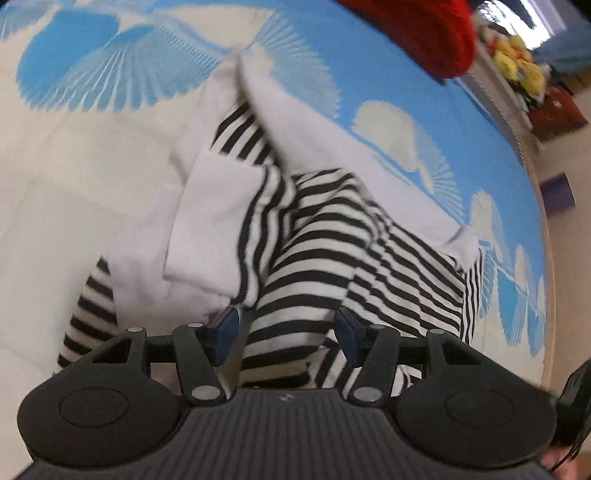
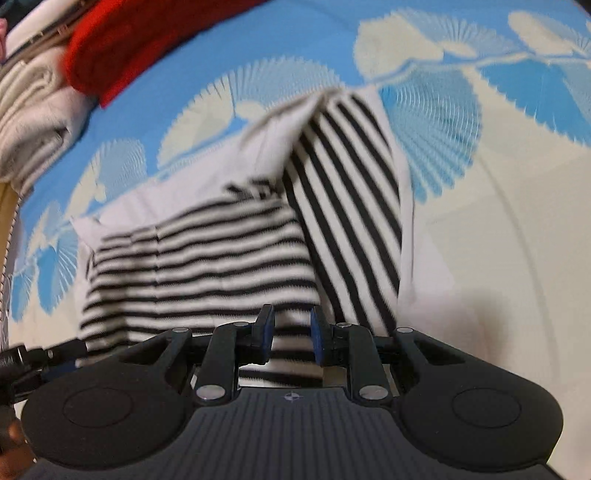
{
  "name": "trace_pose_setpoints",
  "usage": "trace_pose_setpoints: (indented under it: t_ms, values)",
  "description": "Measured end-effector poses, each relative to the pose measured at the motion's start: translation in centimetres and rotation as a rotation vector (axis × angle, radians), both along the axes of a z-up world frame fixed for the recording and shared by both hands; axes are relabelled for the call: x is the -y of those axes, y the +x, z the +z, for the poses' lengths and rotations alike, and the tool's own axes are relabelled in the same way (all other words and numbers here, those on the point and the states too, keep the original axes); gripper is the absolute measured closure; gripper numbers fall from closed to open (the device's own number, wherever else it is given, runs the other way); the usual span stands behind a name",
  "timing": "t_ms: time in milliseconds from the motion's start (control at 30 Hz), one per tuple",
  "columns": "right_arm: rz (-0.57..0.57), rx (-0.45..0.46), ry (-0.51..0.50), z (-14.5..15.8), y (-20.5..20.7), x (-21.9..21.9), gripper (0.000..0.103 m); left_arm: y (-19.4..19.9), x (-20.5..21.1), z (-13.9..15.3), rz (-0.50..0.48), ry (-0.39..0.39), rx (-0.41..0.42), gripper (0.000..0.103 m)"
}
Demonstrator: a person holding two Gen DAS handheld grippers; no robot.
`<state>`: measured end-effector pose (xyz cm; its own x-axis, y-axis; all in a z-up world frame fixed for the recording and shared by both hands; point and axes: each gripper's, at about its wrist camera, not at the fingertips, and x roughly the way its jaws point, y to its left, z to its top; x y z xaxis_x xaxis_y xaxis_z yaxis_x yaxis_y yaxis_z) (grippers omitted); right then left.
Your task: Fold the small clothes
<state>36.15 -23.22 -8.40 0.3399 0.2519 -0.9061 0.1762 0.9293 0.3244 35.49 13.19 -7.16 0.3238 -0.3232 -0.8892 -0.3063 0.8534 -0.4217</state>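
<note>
A black-and-white striped garment [image 1: 325,236] with white panels lies crumpled on the bed. In the left wrist view my left gripper [image 1: 288,328] hovers just over its near part. The jaws stand wide apart, and the blue pads [image 1: 227,325] touch no cloth. In the right wrist view the same striped garment [image 2: 207,251] shows a flap with level stripes and a sleeve [image 2: 351,192] with slanted stripes. My right gripper [image 2: 291,332] has its jaws narrow, with a thick fold of the striped cloth caught between the pads.
The bed cover [image 1: 92,155] is cream with blue fan shapes. A red knitted item [image 1: 424,33] lies at the far edge, also visible as the red item [image 2: 122,48] beside folded white cloth [image 2: 33,107]. The bed's edge [image 1: 532,177] runs at the right, with yellow flowers [image 1: 517,62] beyond.
</note>
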Motion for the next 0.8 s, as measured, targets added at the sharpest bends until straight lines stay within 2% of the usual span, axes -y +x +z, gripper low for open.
trace_pose_setpoints:
  t_ms: [67,167,200,233,267,300,333,400,467,533,567,600,633,667,700,733,767,800]
  values:
    - [0.019,-0.022,0.000,-0.9,-0.2,-0.5,0.081,0.0,-0.4,-0.7,0.036,-0.047,-0.027,0.042]
    - [0.027,-0.050,0.032,-1.8,-0.6,-1.0,0.082,0.0,-0.5,-1.1,0.063,-0.111,-0.048,0.052]
    - [0.013,-0.050,0.040,-1.7,-0.6,-0.8,0.088,0.0,-0.4,-1.0,0.069,-0.114,-0.044,0.059]
    - [-0.003,-0.044,0.046,-1.5,-0.6,-0.7,0.096,0.1,-0.4,-1.0,0.069,-0.118,-0.043,0.073]
    - [-0.012,-0.031,0.055,-1.1,-0.4,-0.5,0.098,0.2,-0.3,-1.1,0.067,-0.126,-0.042,0.084]
    - [-0.024,-0.011,0.067,-0.8,-0.3,-0.2,0.101,0.3,-0.4,-1.0,0.072,-0.134,-0.031,0.099]
    - [-0.044,0.012,0.083,-0.3,-0.1,0.1,0.101,0.6,-0.7,-0.6,0.085,-0.141,-0.001,0.100]
    - [-0.107,0.090,0.171,1.0,0.2,1.3,0.102,0.6,-1.6,1.4,0.128,-0.138,0.135,0.101]
    - [-0.161,0.209,0.257,3.2,0.3,2.8,0.103,0.2,-2.8,4.4,0.161,-0.186,0.339,0.101]
    - [-0.205,0.356,0.294,5.8,-0.1,4.2,0.103,-0.5,-3.6,6.3,0.175,-0.226,0.479,0.103]
    - [-0.223,0.421,0.313,7.0,-0.3,4.9,0.103,-0.7,-3.8,6.8,0.166,-0.233,0.518,0.103]
    - [-0.238,0.465,0.324,7.8,-0.6,5.5,0.103,-0.5,-3.8,6.8,0.145,-0.234,0.502,0.103]
    - [-0.247,0.489,0.329,8.3,-0.8,5.9,0.103,-0.1,-3.7,6.3,0.116,-0.231,0.445,0.102]
    - [-0.242,0.474,0.315,8.4,-0.7,6.1,0.103,0.6,-3.3,4.8,0.063,-0.211,0.321,0.102]
    - [-0.222,0.428,0.293,7.9,-0.6,6.0,0.103,0.9,-2.9,3.3,0.028,-0.174,0.202,0.102]
    - [-0.198,0.376,0.285,7.2,-0.3,5.7,0.102,0.9,-2.8,1.9,0.040,-0.125,0.120,0.100]
    - [-0.172,0.308,0.284,6.1,0.0,5.2,0.099,0.7,-3.0,1.0,0.077,-0.095,0.072,0.099]
    - [-0.154,0.241,0.270,5.0,0.2,4.7,0.099,0.6,-3.1,0.6,0.092,-0.102,0.052,0.097]
